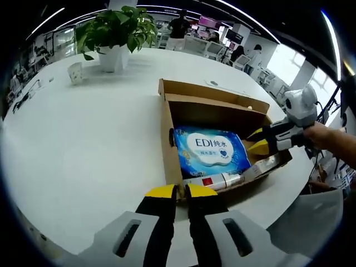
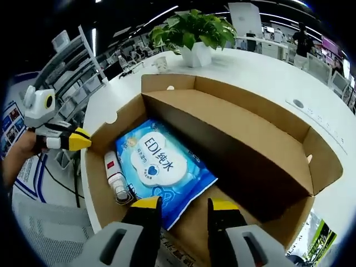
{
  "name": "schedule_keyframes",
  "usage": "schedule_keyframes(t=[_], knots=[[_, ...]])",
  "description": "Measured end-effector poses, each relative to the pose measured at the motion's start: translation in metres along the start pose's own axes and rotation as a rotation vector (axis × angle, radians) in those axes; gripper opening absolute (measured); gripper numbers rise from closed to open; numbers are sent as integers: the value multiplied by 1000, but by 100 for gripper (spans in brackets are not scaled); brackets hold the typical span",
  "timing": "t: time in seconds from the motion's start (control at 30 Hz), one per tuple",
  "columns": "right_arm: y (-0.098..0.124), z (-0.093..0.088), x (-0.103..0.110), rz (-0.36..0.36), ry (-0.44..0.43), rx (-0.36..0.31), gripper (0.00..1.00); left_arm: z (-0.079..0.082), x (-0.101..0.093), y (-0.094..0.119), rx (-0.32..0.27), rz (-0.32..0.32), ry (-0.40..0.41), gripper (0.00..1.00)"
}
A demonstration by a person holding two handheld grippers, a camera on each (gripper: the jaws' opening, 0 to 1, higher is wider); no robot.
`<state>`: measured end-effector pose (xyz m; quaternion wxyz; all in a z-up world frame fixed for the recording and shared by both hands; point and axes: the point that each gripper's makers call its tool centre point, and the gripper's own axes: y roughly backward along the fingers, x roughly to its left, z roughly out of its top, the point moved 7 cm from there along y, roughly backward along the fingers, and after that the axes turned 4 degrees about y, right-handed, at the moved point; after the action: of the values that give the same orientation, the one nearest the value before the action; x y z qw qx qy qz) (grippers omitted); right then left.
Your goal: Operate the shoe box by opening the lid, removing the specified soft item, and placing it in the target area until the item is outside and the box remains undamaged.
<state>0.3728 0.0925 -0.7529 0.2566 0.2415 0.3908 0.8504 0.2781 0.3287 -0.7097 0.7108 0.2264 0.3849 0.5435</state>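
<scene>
An open cardboard shoe box [image 1: 219, 108] sits on a round white table [image 1: 83, 144], its lid [image 2: 222, 92] folded back and standing up along the far side. From my left gripper [image 1: 181, 192], whose yellow-tipped jaws are nearly pressed together with only a thin slit between them and nothing caught there, I look at the box's near short wall, the tips hovering just outside it. Flat on the box floor lies the soft item, a blue pack of wet wipes [image 1: 210, 150] (white label, blue lettering), and beside it, against the near wall, a slim white tube [image 1: 219, 181] with a red patch. My right gripper [image 2: 185, 203] hangs above the open box with its jaws spread apart, the tips poised over the near corner of the wipes pack and gripping nothing; in the left gripper view it reaches in over the box's right wall, a hand [image 1: 322, 136] behind it. In the right gripper view the left gripper stands off the box's left end. A potted green plant [image 1: 117, 33] and a small white cup [image 1: 75, 72] stand well apart from the box on the table's far side.
</scene>
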Motion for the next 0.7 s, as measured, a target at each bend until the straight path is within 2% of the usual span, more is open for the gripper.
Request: schedule_keyframes(t=[0.17,0.5,0.6,0.7], knots=[[-8,-1,1,1,-10,25,27,1,-2,0,13,8,-24,5],[-19,-6,5,-9,-44,49,20,1,-1,0,17,4,-22,4],[-23,-9,4,-19,-52,55,16,1,-2,0,17,5,-24,4],[-25,-8,5,-18,-105,40,14,0,-2,0,12,4,-17,4]])
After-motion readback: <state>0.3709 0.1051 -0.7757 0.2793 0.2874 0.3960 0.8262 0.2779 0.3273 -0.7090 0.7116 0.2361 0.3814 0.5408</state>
